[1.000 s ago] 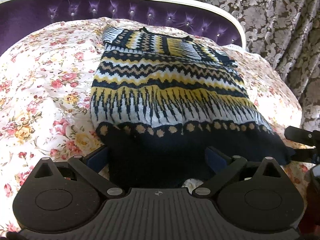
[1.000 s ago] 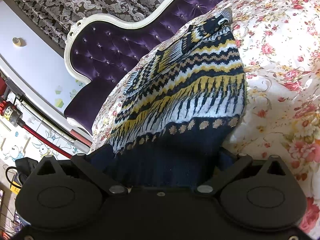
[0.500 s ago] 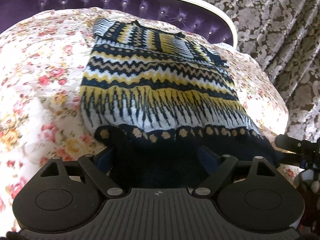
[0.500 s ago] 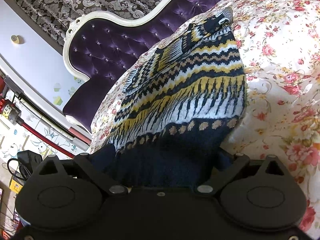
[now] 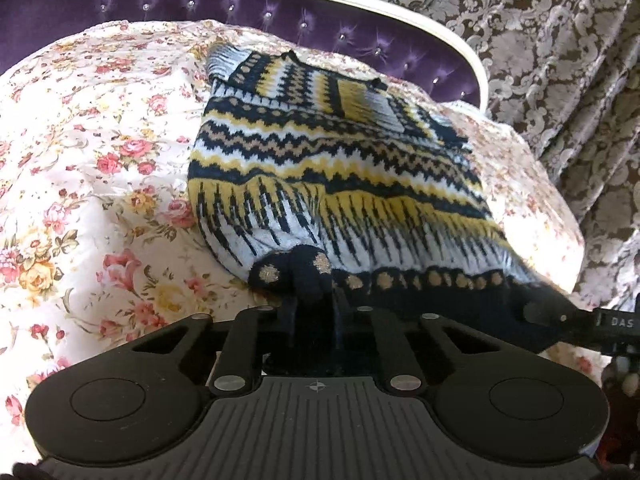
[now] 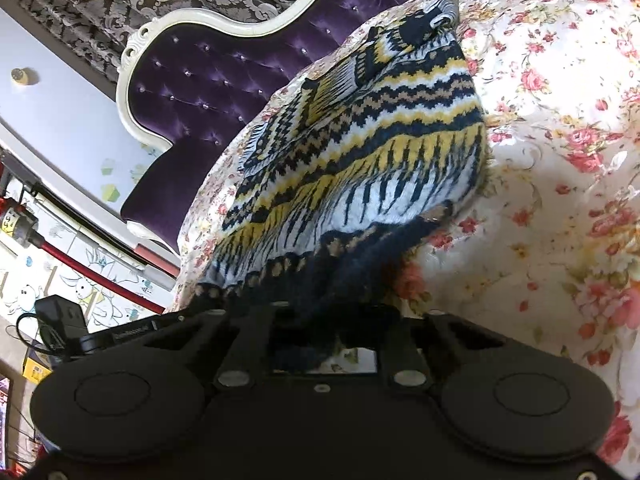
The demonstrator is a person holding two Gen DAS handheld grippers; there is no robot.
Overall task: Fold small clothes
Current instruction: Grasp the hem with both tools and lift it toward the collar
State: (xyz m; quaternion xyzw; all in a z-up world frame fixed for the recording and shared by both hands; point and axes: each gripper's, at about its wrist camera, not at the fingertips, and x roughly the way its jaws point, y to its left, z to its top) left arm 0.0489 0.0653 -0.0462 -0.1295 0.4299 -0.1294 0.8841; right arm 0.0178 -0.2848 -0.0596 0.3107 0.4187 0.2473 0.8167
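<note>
A small knitted sweater (image 5: pixel 340 168) with navy, yellow, white and tan zigzag bands lies on a floral bedspread (image 5: pixel 92 168); it also shows in the right wrist view (image 6: pixel 372 152). Its navy hem faces me. My left gripper (image 5: pixel 314 304) is shut on the hem's left corner, which bunches up between the fingers. My right gripper (image 6: pixel 320 312) is shut on the hem's other corner, which is gathered and lifted off the bed. The right gripper's fingers (image 5: pixel 576 322) show at the right edge of the left wrist view.
A purple tufted headboard (image 5: pixel 240 4) with a white frame runs behind the bed. Patterned curtains (image 5: pixel 560 40) hang to the right. The bed's edge drops off beyond the sweater's right side. A red pole (image 6: pixel 92 268) and clutter stand left of the bed.
Both grippers were open around the hem and have closed on it. The hem corners have bunched and lifted, and the sweater's lower part has wrinkled.
</note>
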